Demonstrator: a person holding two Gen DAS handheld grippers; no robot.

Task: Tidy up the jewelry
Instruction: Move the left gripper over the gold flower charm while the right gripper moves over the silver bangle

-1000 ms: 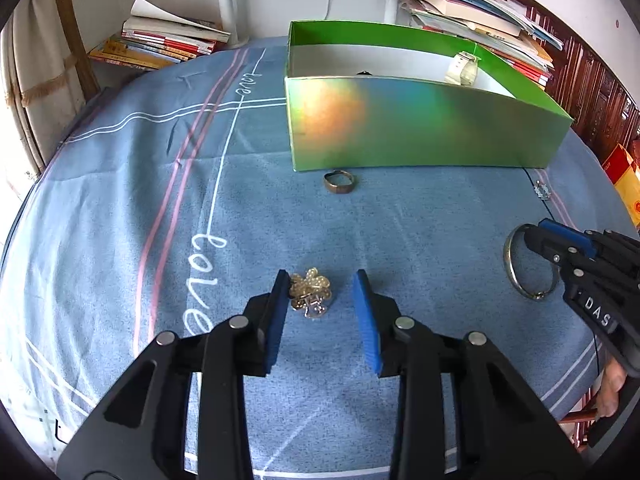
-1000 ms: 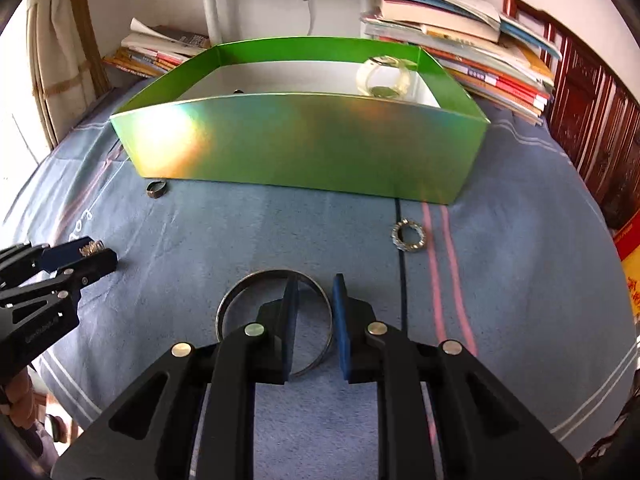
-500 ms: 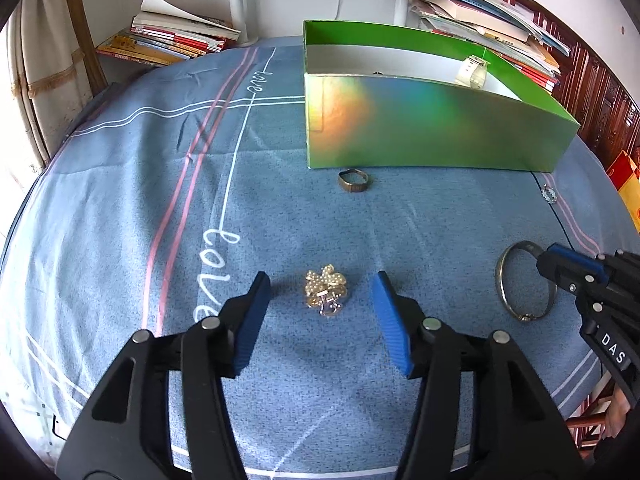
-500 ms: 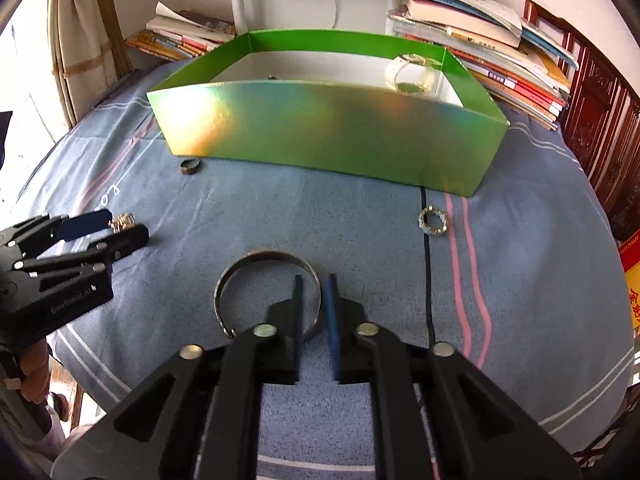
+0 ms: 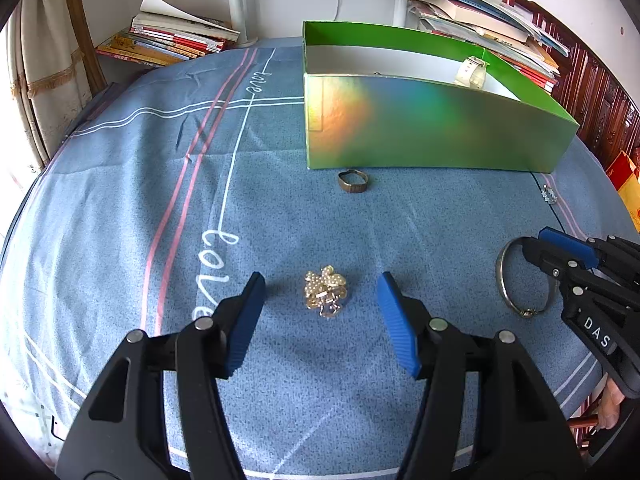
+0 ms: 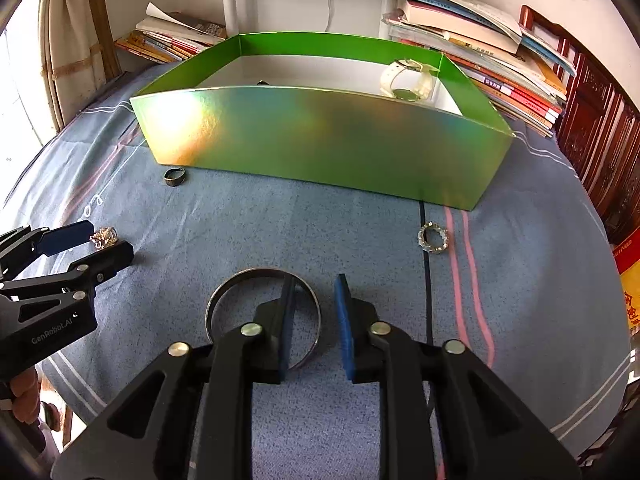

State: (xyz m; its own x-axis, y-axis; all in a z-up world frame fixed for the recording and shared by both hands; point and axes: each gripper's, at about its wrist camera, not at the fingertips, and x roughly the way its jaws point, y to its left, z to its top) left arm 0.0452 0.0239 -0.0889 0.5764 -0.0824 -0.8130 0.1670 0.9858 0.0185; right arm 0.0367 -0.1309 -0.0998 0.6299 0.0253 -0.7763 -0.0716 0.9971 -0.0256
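Your left claw [image 5: 322,316] stands wide open over the blue cloth [image 5: 120,220] on the table, its two blue pads on either side of a gold brooch [image 5: 325,294] that lies flat between them, touching neither pad. Your right claw [image 6: 314,326] is also open, though less wide, and straddles the right side of a big metal bangle [image 6: 224,292]: one finger sits inside the hoop and the other outside it, with the rim in the gap between them. From the left camera you can see the same claw reaching in from the right edge with the bangle lying flat under its tips. Beyond the brooch, a dark band ring [image 5: 353,181] lies just in front of the near wall of a shiny green box [image 5: 432,132]. A small sparkly ring [image 6: 433,238] lies on the cloth to the right of the bangle, near the pink stripes and short of the box. Inside the box, a white wristwatch [image 6: 408,80] rests against the far right corner. Stacks of books [image 6: 492,68] sit behind the box on both sides.
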